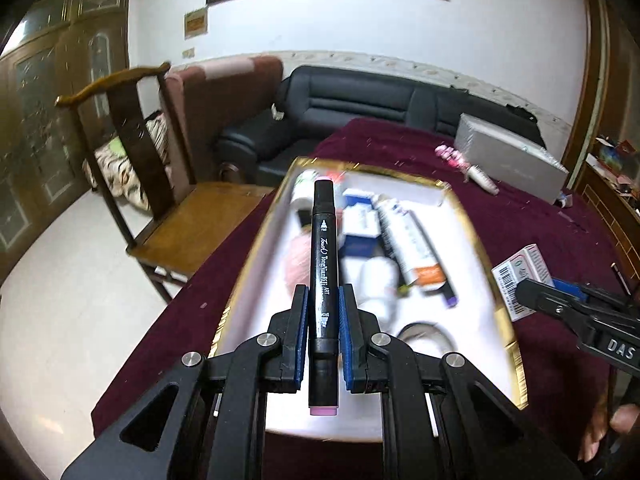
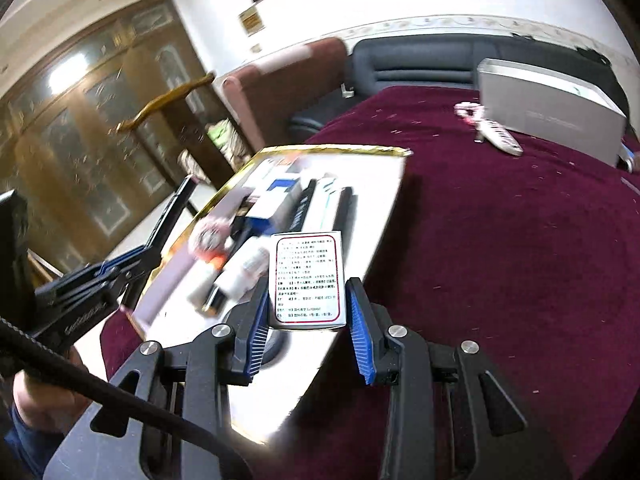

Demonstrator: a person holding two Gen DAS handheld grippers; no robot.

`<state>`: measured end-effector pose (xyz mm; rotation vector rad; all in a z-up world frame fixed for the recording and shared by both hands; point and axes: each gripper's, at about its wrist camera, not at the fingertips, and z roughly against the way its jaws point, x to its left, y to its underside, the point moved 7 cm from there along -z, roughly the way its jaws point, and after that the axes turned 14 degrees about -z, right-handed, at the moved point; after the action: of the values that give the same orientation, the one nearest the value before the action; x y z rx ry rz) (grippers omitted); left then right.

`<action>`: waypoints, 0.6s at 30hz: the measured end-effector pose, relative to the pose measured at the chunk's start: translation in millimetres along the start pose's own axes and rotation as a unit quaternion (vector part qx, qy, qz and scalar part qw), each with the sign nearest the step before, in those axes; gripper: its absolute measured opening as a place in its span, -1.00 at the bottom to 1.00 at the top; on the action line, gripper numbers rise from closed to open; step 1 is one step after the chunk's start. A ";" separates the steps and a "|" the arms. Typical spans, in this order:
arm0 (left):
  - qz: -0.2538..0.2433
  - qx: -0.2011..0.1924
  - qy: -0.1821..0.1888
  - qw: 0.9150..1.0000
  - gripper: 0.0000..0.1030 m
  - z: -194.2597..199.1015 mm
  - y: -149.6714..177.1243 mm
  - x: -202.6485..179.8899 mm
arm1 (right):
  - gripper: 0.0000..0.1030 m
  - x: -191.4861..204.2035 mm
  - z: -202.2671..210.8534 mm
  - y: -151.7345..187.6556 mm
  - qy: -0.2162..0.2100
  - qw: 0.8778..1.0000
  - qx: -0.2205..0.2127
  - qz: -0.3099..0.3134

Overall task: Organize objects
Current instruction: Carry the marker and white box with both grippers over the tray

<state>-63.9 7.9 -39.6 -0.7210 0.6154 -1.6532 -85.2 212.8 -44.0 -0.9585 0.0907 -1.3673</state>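
Observation:
My left gripper [image 1: 323, 300] is shut on a black marker pen [image 1: 323, 256] with a pink end cap, held above a white gold-rimmed tray [image 1: 472, 216]. The tray holds several items: tubes, small boxes, a pen. My right gripper [image 2: 308, 292] is shut on a small white medicine box [image 2: 307, 280] with a red-framed label, held over the tray's right edge [image 2: 384, 216]. In the left wrist view the right gripper [image 1: 560, 300] shows at the right with the box [image 1: 516, 276].
The tray sits on a table with a dark red cloth [image 2: 500, 240]. A grey box [image 2: 552, 108] and a pink-white object [image 2: 496, 132] lie at the far right. A wooden chair [image 1: 160, 200] and a black sofa [image 1: 360, 104] stand beyond the table.

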 end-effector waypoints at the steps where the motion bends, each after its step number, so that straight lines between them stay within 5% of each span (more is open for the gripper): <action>1: 0.003 0.003 0.001 1.000 -0.78 -2.9 3.8 2.8 | -0.32 4.3 -4.8 4.0 0.002 1.000 0.005 0.007; 18: 0.006 0.026 0.025 0.999 -0.78 -17.9 27.9 5.8 | -0.32 17.9 -38.1 31.0 0.040 0.996 0.037 0.064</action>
<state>-59.7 -2.8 -71.2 -0.6388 0.6084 -1.6739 -78.1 174.7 -79.1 -0.8223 0.1587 -1.2829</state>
